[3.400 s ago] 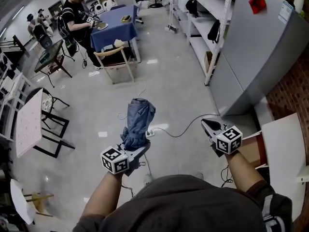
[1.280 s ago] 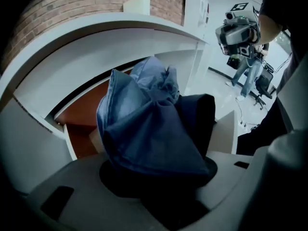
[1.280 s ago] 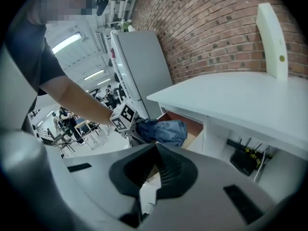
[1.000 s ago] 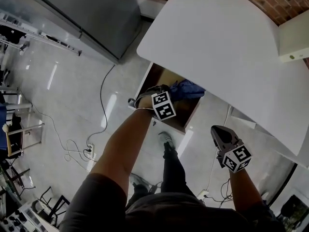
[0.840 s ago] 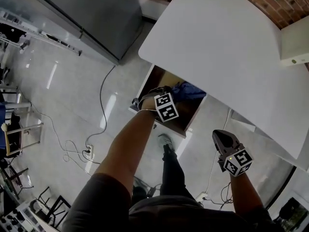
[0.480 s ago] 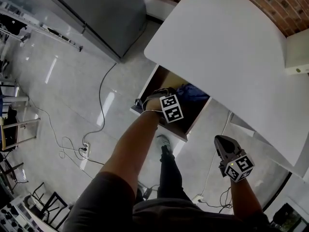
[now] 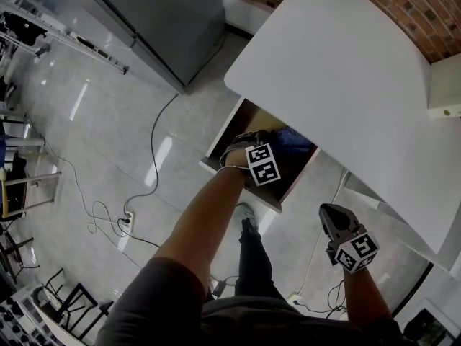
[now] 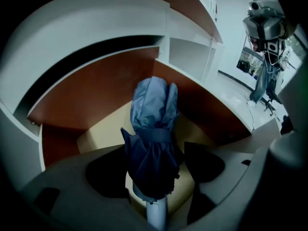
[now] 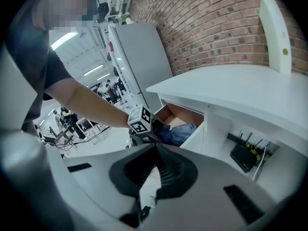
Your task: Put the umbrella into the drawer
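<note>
**Head view:** The drawer [image 7: 216,158] stands pulled out from under the white desk [image 7: 346,71]. The left gripper [image 7: 250,141] reaches down into it. The blue umbrella [image 7: 294,140] lies inside, at about 2 o'clock of that gripper. The right gripper [image 7: 330,213] hangs at 5 o'clock, well apart from the drawer.

**Left gripper view:** The jaws are opening, with the folded umbrella [image 8: 153,143] between them and its far end pointing to 12 o'clock against the drawer's brown wall [image 8: 91,88]. A sliver of the drawer floor shows beside it, so I judge the hold is released.

**Right gripper view:** The right gripper [image 9: 155,148] has its jaws together on nothing.

This looks like the release step. The next move calls for lifting the left gripper straight out without dragging the fabric, then pushing the drawer closed.
</note>
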